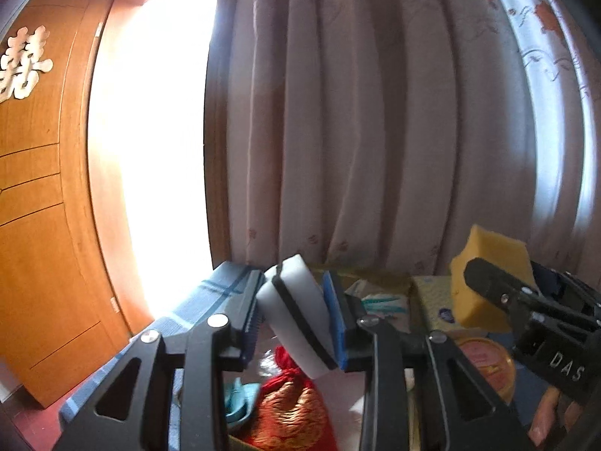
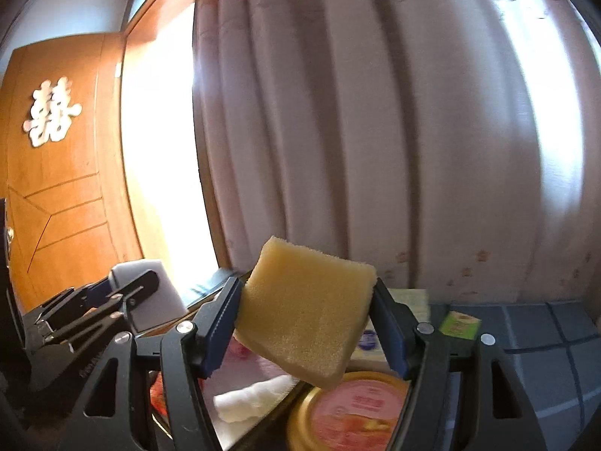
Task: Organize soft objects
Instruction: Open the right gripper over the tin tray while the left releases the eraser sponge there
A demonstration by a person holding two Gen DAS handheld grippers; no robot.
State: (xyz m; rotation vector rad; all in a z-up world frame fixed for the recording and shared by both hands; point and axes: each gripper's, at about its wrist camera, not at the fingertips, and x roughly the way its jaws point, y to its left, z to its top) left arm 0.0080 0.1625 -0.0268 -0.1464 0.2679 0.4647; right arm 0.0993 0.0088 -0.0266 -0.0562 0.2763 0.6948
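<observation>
My left gripper (image 1: 298,314) is shut on a white sponge with a black middle layer (image 1: 296,308), held tilted in the air between its blue pads. My right gripper (image 2: 306,323) is shut on a yellow sponge (image 2: 306,312), also lifted and tilted. In the left wrist view the yellow sponge (image 1: 484,274) and the right gripper (image 1: 499,293) show at the right. In the right wrist view the white sponge (image 2: 150,293) and the left gripper (image 2: 112,300) show at the left. Both sponges hang above a cluttered surface.
Below lie a red and gold pouch (image 1: 293,409), a teal item (image 1: 238,402), a white cloth (image 2: 251,398), a round tin with a pink lid (image 2: 349,413) and a yellow pack (image 1: 432,300). A blue checked cloth (image 2: 544,338) covers the surface. A pink curtain (image 1: 375,131) and a wooden door (image 1: 41,188) stand behind.
</observation>
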